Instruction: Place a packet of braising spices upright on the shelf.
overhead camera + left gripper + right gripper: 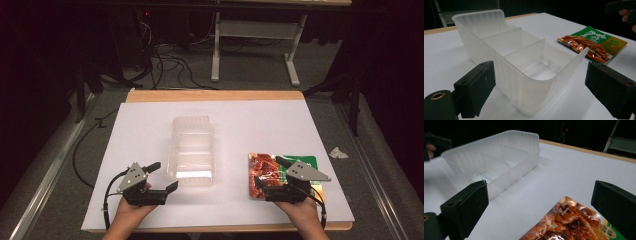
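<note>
We are holding the right gripper point(270, 175) with its jaws spread wide and nothing between them, hovering over the near part of the food pouch point(260, 172). In the right gripper view the pouch point(564, 225) is lying flat on the white table cover point(564, 170) just below and between the two black jaws, its glossy red-brown picture side up. We are keeping the left gripper point(164, 176) open as well, empty, near the close end of the translucent plastic bin point(192, 147). In the left gripper view that bin point(524, 65) is standing upright between the jaws, its dividers making three compartments, all of them bare. The pouch point(591, 43) is resting well apart from the bin, to its right.
</note>
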### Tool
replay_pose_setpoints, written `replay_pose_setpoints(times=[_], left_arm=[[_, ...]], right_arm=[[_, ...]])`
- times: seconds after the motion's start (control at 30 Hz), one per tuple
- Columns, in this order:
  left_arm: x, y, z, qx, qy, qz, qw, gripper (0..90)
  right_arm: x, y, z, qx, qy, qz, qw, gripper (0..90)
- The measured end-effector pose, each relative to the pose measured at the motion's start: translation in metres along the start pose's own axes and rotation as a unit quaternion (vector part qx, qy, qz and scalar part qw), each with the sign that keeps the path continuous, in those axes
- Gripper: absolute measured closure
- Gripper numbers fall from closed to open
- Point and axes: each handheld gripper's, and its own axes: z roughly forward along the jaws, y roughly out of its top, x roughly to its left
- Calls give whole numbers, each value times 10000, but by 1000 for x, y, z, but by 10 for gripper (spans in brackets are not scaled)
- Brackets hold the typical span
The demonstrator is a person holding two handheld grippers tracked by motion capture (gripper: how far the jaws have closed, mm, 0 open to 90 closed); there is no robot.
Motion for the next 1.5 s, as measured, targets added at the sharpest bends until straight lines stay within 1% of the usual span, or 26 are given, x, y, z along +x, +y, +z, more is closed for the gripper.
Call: replay_pose_setpoints(times=[0.03,0.07,0.17,0.3,0.33,0.5,0.53,0.57,0.63,0.77,0.83,0.9,1.03,1.13,1.17,1.2,1.23,1.27,1.3,1.37,1.4,1.5], left_arm=[[-1,0,0,24,1,8,10000,90],[-1,0,0,14,-2,5,10000,89],[-1,0,-3,-19,44,22,10000,89],[1,0,-6,-60,88,-2,9999,93],[2,-1,-7,-65,109,-26,9999,93],[4,-2,-5,-9,141,-26,9999,93],[4,-2,-5,-13,137,-34,9999,93],[5,-1,-6,-8,129,-50,9999,94],[6,-1,-5,-11,137,-74,9999,94],[8,-1,-3,-16,158,-113,9998,94],[10,-1,-2,-11,217,-146,9997,94],[12,-1,-1,-1,226,-176,9996,94],[13,-1,0,-4,222,-171,9996,95],[14,-1,-1,-11,217,-160,9996,96],[14,-1,-1,-11,217,-160,9996,97],[14,-1,-1,-10,224,-151,9996,98],[14,-1,-1,-10,224,-151,9996,98],[15,-1,-2,1,229,-140,9996,98],[15,-1,-2,1,225,-138,9997,99],[16,-1,-2,-12,210,-141,9997,101],[16,0,-1,-30,205,-152,9997,101],[16,0,2,-19,187,-156,9997,103]], right_arm=[[-2,0,-1,-40,49,136,9999,16],[-3,0,-2,-69,44,185,9998,16],[-4,-1,-3,-58,-22,63,10000,16],[-6,-3,-3,-53,-38,114,9999,16],[-7,-4,-3,-107,-44,101,9999,16],[-12,-6,-7,-147,-83,177,9997,32],[-14,-6,-8,-150,-135,226,9995,48],[-20,-7,-12,-212,-243,236,9992,81],[-27,-8,-15,-266,-356,307,9985,92],[-43,-13,-24,-166,-587,579,9965,121],[-50,-15,-29,-119,-688,687,9952,127],[-56,-18,-33,-50,-819,688,9943,131],[-67,-23,-42,44,-1021,862,9910,131],[-75,-27,-47,104,-1188,937,9884,131],[-75,-27,-47,104,-1188,937,9884,131],[-81,-30,-49,177,-1279,1068,9859,131],[-81,-30,-49,177,-1279,1068,9859,131],[-87,-34,-49,255,-1374,1188,9830,131],[-89,-36,-50,301,-1397,1234,9820,131],[-94,-40,-52,374,-1489,1345,9790,131],[-97,-42,-52,404,-1534,1364,9779,132],[-103,-50,-55,529,-1593,1555,9735,139]])
